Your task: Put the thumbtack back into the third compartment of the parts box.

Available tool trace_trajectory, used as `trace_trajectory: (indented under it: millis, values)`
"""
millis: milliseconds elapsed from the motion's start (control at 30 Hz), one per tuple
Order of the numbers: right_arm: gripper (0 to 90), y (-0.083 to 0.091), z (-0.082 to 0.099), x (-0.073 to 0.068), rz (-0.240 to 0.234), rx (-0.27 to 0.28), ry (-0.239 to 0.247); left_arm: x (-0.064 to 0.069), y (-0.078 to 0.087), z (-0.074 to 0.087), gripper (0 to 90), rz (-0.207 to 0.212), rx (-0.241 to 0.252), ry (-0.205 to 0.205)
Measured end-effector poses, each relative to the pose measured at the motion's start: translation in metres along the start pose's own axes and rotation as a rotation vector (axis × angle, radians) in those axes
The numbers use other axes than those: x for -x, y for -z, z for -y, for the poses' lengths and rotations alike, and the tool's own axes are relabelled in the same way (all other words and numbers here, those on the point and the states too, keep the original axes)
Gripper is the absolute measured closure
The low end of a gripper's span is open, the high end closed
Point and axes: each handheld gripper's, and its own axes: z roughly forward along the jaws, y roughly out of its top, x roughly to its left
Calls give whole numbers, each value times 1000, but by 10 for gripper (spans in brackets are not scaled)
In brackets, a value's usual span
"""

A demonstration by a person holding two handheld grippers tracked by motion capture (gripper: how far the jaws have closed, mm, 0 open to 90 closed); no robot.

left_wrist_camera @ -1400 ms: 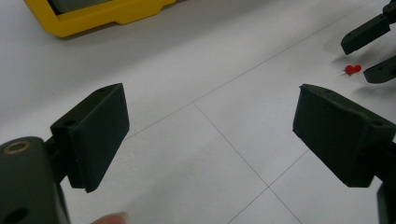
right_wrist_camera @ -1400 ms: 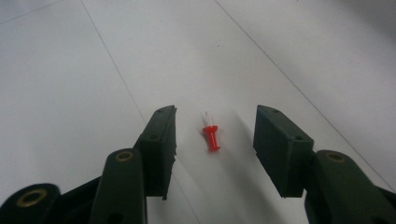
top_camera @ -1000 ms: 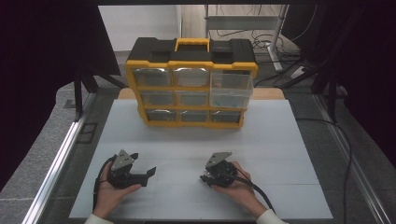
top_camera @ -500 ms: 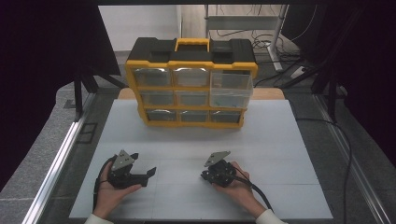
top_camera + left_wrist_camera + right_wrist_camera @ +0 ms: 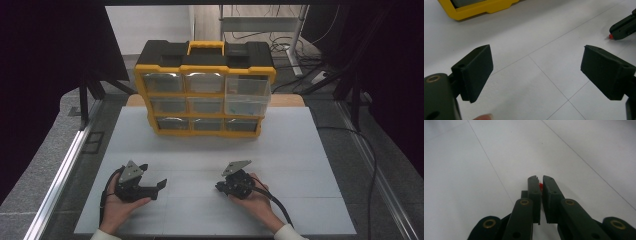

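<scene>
Right tongs [image 5: 540,180]: jaws drawn together to a narrow slit, having just been closing. A small red thing [image 5: 540,185] sits between the tips; whether the pads press on it cannot be told. Seen from above, these tongs [image 5: 220,187] lie low on the white surface [image 5: 300,165], in front of the drawer box [image 5: 205,95] and a little toward its right half, well apart from it. The right hand [image 5: 255,197] holds them from behind, a black cable [image 5: 275,202] trailing off toward the person.

Left tongs [image 5: 536,72]: jaws spread wide, nothing between them, bare surface below. From above, these tongs [image 5: 159,189] rest in front of the drawer box's left half, well apart from it, held in the left hand [image 5: 120,207]. Their own camera catches the right tongs' tip with its red thing [image 5: 610,36] off to the upper right.

Drawer box: yellow frame, black top with a yellow handle [image 5: 205,47], clear drawers in three rows, standing upright at the far middle of the surface.
</scene>
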Motion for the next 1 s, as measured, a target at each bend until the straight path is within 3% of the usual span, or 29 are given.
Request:
trace_trajectory:
  millis: [233, 600, 1000]
  values:
    - [846, 16, -5, 1, -24, 74, -33, 0, 0, 0, 111, 0, 0, 1]
    - [845, 62, -25, 6, -38, 222, -56, -1, -1, 0, 111, 1, -1, 5]
    - [846, 91, -37, 4, -32, 302, -44, 1, 0, 1, 111, -1, 3, 4]
